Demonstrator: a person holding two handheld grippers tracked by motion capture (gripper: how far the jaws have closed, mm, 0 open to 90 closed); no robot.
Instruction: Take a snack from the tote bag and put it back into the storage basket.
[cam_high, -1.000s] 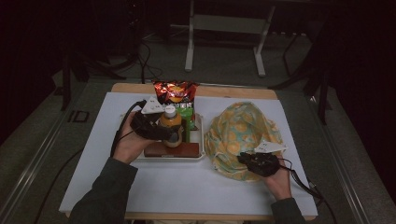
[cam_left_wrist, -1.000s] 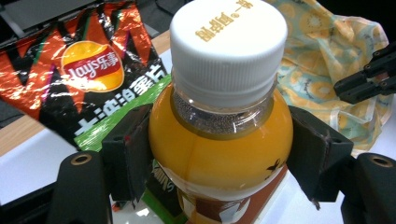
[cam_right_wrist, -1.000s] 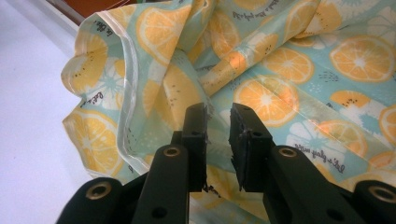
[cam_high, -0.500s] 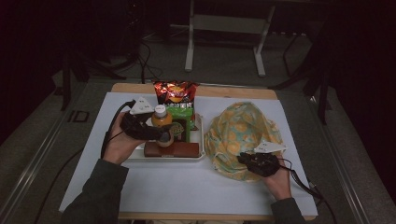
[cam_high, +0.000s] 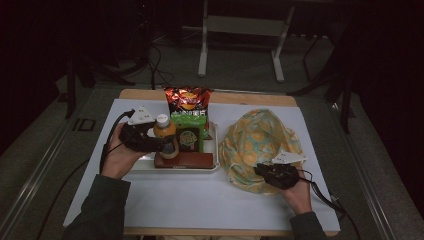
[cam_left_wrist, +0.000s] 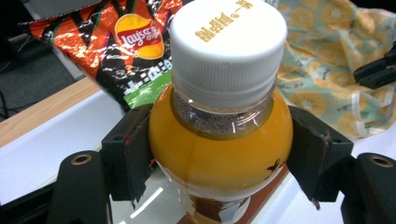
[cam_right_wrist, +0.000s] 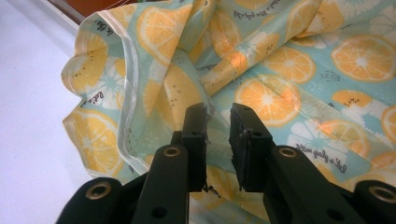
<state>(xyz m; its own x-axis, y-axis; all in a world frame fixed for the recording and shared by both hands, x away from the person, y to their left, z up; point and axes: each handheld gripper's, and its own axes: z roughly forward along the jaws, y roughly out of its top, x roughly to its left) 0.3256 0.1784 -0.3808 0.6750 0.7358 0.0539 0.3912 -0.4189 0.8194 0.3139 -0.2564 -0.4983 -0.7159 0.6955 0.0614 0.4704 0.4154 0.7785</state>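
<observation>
An orange juice bottle with a white cap stands upright over the left end of the white tray. My left gripper comes in from the left and is shut on the bottle's shoulder, one black pad pressing each side. A fruit-print cloth bag lies crumpled on the right of the table. At its near edge my right gripper is shut on a fold of the cloth, with thin fabric pinched between its pads.
The tray also holds a green packet and a brown bar. A red chip bag leans behind it. A white sheet covers the wooden table, bare at the front. Cables trail from both grippers.
My left gripper has carried the bottle leftward, from the middle of the tray to its left end. The right gripper has stayed on the cloth bag.
</observation>
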